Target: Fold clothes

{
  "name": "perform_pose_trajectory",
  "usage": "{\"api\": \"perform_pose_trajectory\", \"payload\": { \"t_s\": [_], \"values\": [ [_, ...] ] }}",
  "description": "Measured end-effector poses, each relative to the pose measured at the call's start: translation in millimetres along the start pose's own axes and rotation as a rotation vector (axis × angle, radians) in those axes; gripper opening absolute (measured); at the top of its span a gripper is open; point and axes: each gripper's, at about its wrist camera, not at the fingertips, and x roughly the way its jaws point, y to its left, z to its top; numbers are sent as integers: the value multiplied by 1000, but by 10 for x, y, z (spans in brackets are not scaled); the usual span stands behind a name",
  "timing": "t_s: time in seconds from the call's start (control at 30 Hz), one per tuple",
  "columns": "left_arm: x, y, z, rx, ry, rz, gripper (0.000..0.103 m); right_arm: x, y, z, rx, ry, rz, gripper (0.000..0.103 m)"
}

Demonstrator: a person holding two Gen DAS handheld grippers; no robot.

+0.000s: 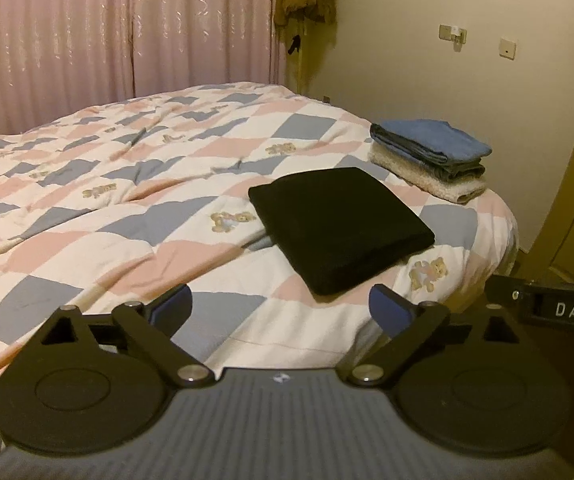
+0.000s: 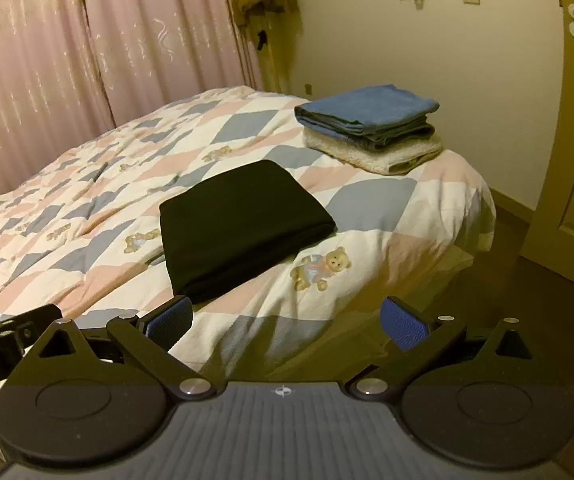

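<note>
Here we hold our left gripper (image 1: 281,310) with its blue pads spread wide and nothing between them, just short of the bed's near edge. Ahead lies one black garment (image 1: 341,226), folded into a flat square on the checked bear-print quilt (image 1: 87,200), apart from the stack, probably awaiting its turn there. Further right, at the bed's corner, sits one stack (image 2: 371,128) of three folded pieces: blue, grey, cream. Our right gripper (image 2: 287,320) is equally agape and empty.

Black folded garment (image 1: 341,229) on pink, blue and white checked teddy-bear quilt (image 1: 127,208); pink curtains (image 1: 127,32).
</note>
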Motion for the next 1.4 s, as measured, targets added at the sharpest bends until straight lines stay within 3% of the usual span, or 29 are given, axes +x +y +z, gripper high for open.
{"api": "perform_pose_trajectory", "payload": {
  "t_s": [0.43, 0.9, 1.23, 1.4],
  "values": [
    [116, -145, -18, 16, 42, 72, 100, 363, -121, 34, -37, 36, 15, 103],
    [675, -554, 105, 83, 139, 95, 102, 969, -640, 141, 37, 128, 31, 103],
    [1356, -407, 187, -4, 257, 61, 102, 1356, -1246, 59, 127, 166, 112, 103],
    [1649, -133, 335, -129, 297, -23, 102, 1586, -1529, 178, 199, 154, 280, 103]
  ]
}}
